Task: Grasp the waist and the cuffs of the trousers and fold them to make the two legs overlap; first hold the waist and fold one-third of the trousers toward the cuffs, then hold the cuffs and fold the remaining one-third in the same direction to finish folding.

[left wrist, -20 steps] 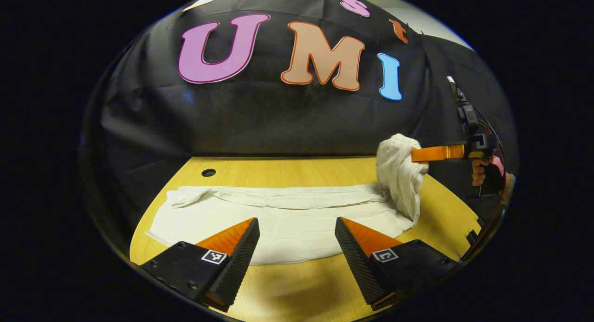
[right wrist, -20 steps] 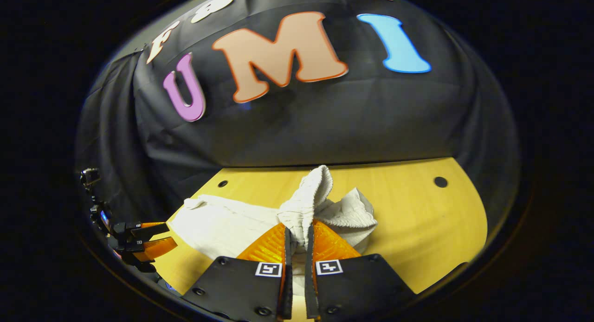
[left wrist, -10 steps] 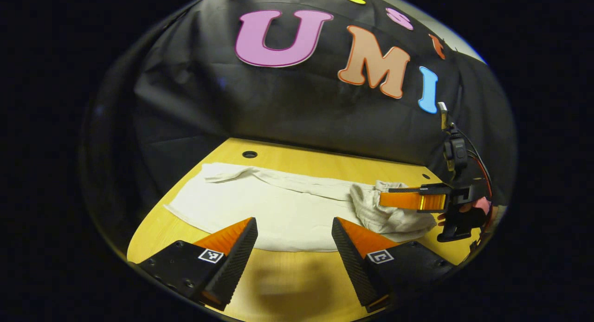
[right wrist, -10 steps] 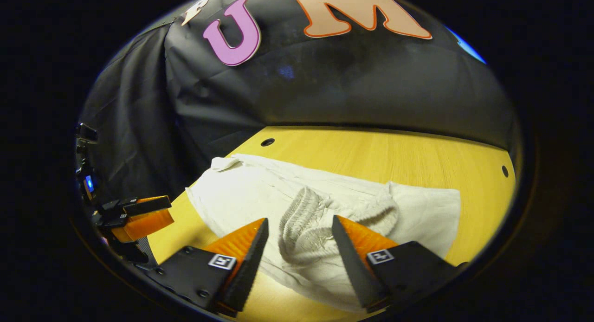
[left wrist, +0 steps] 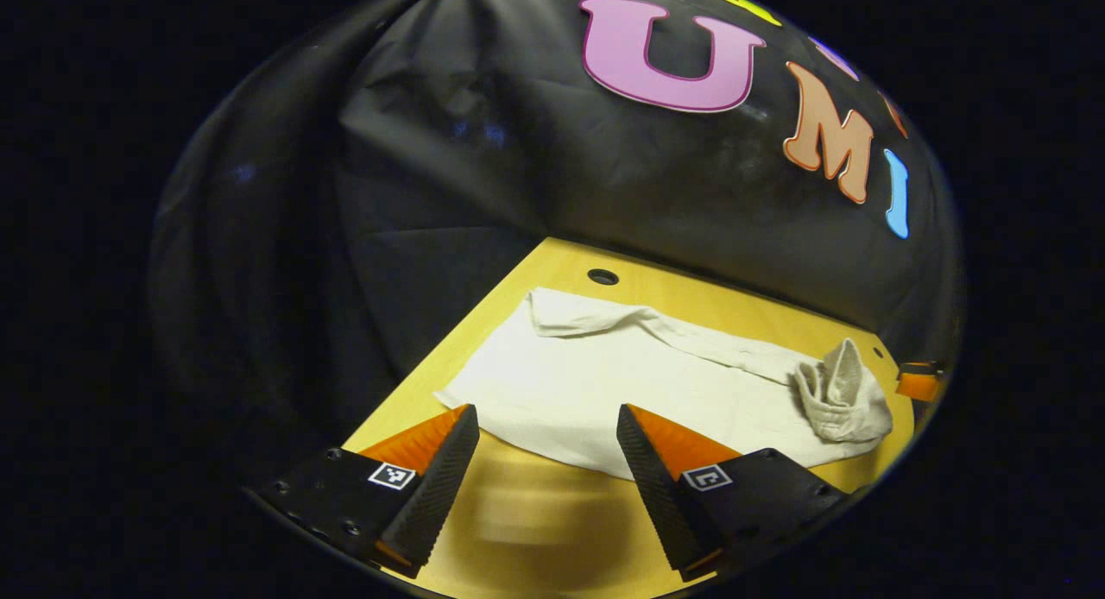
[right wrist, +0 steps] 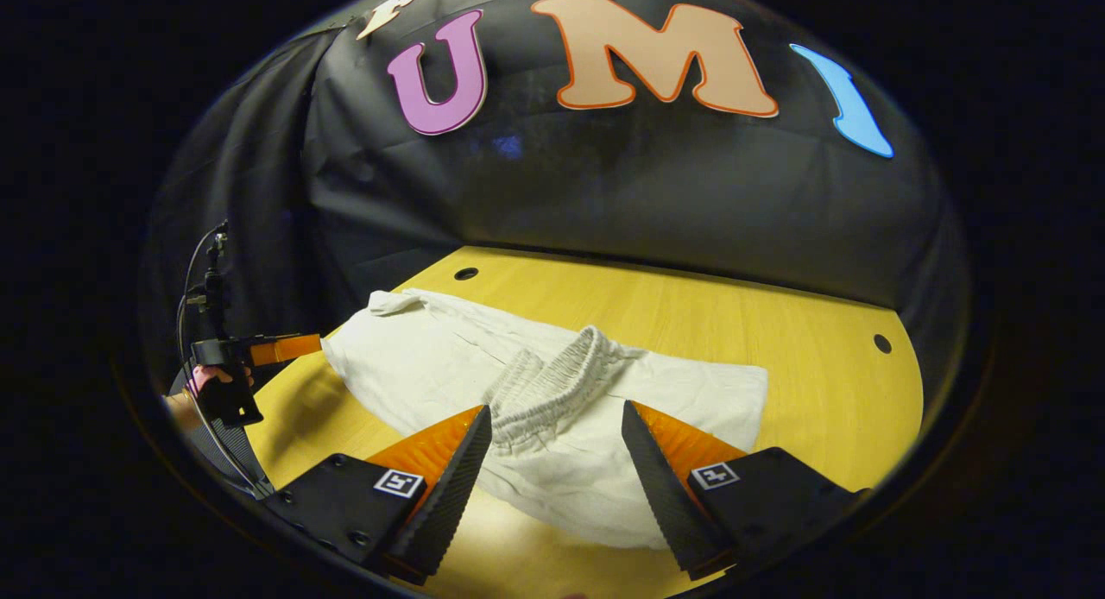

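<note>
- White trousers lie on the wooden table, elastic waistband bunched on top.
- Right gripper hovers spread above the waistband.
- Left gripper sits far left, hand-held.

A yellow wood-grain bench stretches ahead, with small round holes near its far edge. Behind it hangs a wrinkled black cloth wall. The lighting is dim, and shadows fall on the near bench.

Your right gripper carries black blocky finger mounts with round screws and a small square black-and-white marker on each. Your left gripper looks alike; seen across, a thin cable, probably black, loops above its handle.
</note>
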Tool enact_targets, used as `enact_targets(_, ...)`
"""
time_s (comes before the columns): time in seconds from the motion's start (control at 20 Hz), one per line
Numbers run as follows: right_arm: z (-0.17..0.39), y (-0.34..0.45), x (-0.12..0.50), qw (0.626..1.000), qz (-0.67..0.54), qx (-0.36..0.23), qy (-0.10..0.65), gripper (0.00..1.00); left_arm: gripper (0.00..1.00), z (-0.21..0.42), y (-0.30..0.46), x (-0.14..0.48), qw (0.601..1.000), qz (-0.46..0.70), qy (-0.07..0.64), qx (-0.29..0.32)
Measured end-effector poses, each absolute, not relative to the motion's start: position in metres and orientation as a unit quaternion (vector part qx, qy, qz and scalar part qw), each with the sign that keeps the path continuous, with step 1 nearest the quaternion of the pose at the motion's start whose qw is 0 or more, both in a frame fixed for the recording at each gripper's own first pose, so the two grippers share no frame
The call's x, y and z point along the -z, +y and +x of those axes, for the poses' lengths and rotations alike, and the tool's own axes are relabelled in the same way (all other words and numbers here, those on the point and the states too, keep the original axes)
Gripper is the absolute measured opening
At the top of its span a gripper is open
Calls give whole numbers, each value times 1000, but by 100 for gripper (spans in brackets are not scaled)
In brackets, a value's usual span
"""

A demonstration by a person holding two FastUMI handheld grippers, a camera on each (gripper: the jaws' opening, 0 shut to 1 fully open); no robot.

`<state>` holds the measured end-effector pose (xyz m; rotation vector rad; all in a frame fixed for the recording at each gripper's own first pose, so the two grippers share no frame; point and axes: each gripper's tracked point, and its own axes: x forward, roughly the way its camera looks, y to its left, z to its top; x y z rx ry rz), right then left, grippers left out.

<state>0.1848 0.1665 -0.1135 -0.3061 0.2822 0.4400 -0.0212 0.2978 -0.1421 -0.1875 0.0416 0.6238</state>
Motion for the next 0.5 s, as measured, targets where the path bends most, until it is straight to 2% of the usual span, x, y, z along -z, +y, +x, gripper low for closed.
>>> enact_targets(0.15,180,135,112,965,-131,-173,144,96,96,-10,336,149,946,-60,53,-314)
enact_targets(0.2,176,127,109,969,-122,-162,144,93,96,-4,350,152,947,-46,67,-310)
enact_targets(0.3,171,120,99,971,-126,-152,136,97,95,7,366,161,948,-45,86,-302)
enact_targets(0.45,163,113,80,973,-131,-140,125,93,96,8,370,167,946,-47,97,-305)
enact_targets(0.5,161,114,75,975,-122,-141,122,97,96,8,370,169,946,-47,102,-305)
